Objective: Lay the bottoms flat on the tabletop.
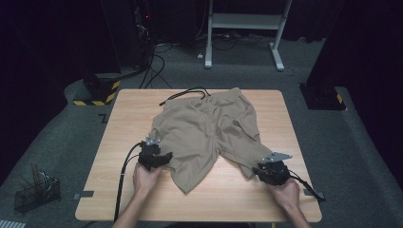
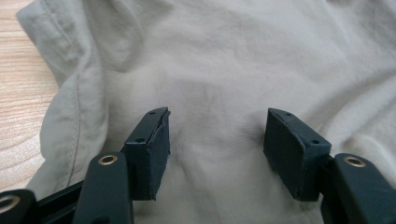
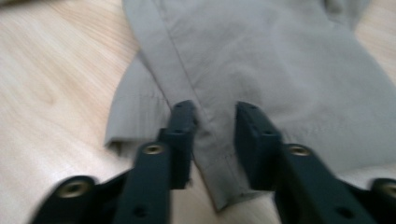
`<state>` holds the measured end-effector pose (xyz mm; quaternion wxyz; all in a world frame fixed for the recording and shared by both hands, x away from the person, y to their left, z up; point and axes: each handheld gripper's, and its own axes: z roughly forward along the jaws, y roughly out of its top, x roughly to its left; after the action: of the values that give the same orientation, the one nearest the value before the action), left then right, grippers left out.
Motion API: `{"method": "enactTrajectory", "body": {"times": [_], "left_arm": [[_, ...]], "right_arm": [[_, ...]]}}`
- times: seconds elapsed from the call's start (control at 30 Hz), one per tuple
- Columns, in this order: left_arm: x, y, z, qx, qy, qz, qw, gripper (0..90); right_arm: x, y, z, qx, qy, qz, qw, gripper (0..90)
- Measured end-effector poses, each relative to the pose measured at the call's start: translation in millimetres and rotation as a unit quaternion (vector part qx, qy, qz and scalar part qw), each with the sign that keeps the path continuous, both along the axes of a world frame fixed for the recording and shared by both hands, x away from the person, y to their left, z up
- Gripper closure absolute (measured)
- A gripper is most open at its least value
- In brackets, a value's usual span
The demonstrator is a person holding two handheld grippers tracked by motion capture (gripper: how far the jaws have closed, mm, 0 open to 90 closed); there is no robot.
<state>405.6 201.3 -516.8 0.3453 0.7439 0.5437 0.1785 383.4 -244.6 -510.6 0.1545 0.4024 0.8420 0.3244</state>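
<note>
Khaki shorts [image 1: 209, 130] spread mid-table at frame centre, left gripper [image 2: 215, 140] wide open over one leg, right gripper [image 3: 212, 135] half-spread astride the other leg's hem: likely to pinch one layer only, or slip off.

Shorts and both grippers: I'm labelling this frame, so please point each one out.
shorts [image 1: 209, 126], high view, on the middle of the tan fabric.
left gripper [image 2: 215, 135], left gripper view, midway between its fingertips.
right gripper [image 3: 215, 128], right gripper view, midway between its fingertips.
</note>
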Motion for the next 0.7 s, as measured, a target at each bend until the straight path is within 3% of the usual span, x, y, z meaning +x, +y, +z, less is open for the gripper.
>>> {"method": "enactTrajectory", "body": {"times": [0.07,0.1,0.13,0.3,0.4,0.47,0.53,0.57,0.6,0.63,0.7], "left_arm": [[-5.8,-3.8,-5.4,0.018,-0.031,-0.003,0.9994,40.8],[-9.7,-6.9,-8.9,0.032,-0.050,-0.005,0.9982,40.8],[-12.2,-9.9,-9.5,0.044,-0.056,-0.001,0.9974,40.8],[-11.9,-10.9,-9.7,0.040,-0.055,0.008,0.9977,41.0],[-11.9,-11.0,-9.7,0.041,-0.055,0.008,0.9976,40.9],[-11.9,-11.2,-9.7,0.041,-0.055,0.009,0.9976,40.9],[-12.0,-11.2,-9.6,0.042,-0.055,0.009,0.9976,40.9],[-12.1,-11.2,-9.6,0.042,-0.055,0.009,0.9976,40.9],[-12.1,-11.2,-9.6,0.041,-0.055,0.009,0.9976,40.9],[-12.1,-11.2,-9.6,0.042,-0.055,0.009,0.9976,40.9],[-12.1,-11.1,-9.6,0.042,-0.055,0.009,0.9976,40.9]], "right_arm": [[5.8,-0.1,1.3,0.004,0.003,-0.008,1.0000,88.6],[6.2,0.9,2.8,0.002,-0.004,-0.009,0.9999,89.2],[5.5,1.4,6.0,0.001,-0.010,-0.010,0.9999,89.4],[-8.7,4.0,45.9,0.033,-0.055,-0.005,0.9979,89.5],[-21.4,20.9,74.7,0.044,-0.082,0.033,0.9952,89.4],[-26.0,36.4,80.2,0.053,-0.080,0.064,0.9934,89.4],[-23.5,54.1,68.6,0.081,-0.036,0.101,0.9910,88.9],[-21.1,63.5,56.6,0.072,-0.014,0.111,0.9911,88.6],[-19.6,72.7,43.2,0.045,-0.002,0.116,0.9922,86.8],[-18.1,79.8,30.2,0.026,0.010,0.120,0.9923,80.5],[-18.2,84.5,15.8,0.017,0.013,0.116,0.9931,69.3]]}}
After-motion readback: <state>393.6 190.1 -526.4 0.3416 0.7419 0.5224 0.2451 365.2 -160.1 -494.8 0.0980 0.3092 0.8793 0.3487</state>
